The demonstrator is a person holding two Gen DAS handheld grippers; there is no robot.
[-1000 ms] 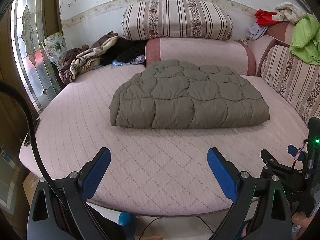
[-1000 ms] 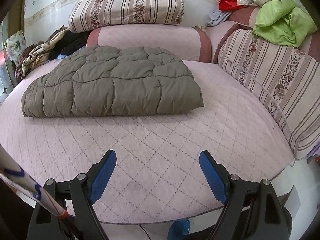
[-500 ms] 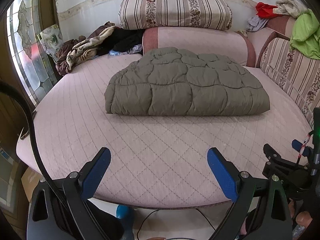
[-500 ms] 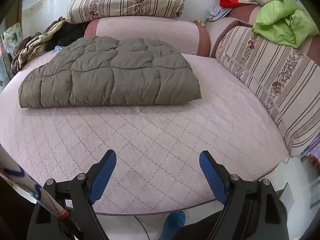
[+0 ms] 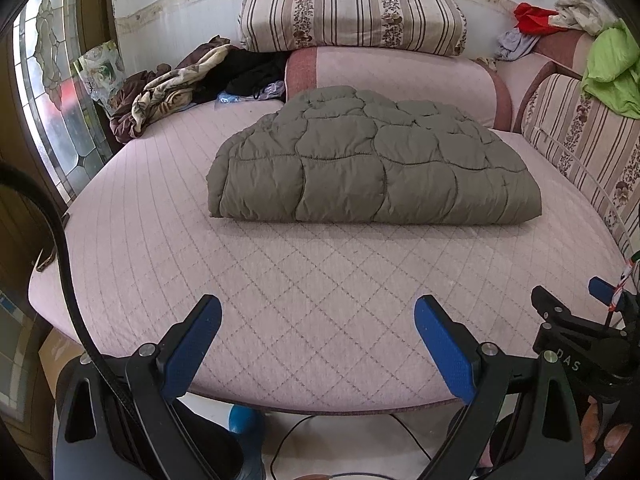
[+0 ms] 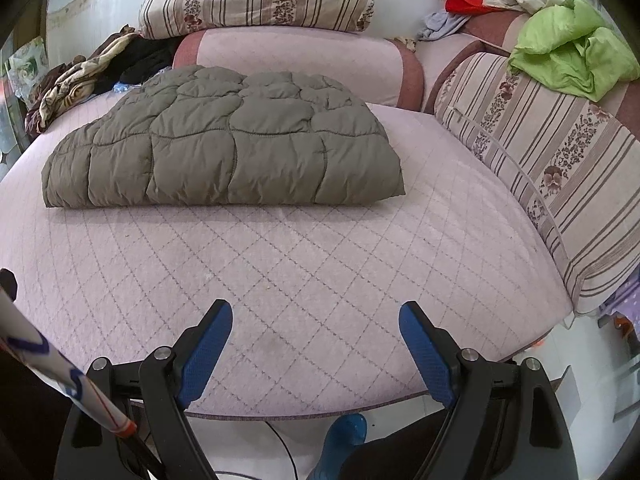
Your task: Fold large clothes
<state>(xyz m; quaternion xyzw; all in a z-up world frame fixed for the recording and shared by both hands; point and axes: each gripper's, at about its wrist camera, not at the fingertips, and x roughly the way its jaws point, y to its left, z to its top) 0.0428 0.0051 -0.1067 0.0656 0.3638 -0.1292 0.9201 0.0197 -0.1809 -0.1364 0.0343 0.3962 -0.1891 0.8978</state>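
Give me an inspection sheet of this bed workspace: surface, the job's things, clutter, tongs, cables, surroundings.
Surface: pink quilted bed cover, front half bare.
Job's things: olive quilted jacket, folded into a flat bundle mid-bed, touched by neither tongs.
Clutter: heap of brown and black clothes at the back left; green cloth and red cloth on the striped backrest.
Tongs: left tongs open, empty, over the front edge; right tongs open, empty, likewise.
Cables: thick black cable arcing beside the left tongs; thin wire on the floor under the bed edge.
Surroundings: striped cushion stacked on a pink bolster; stained-glass panel at left.
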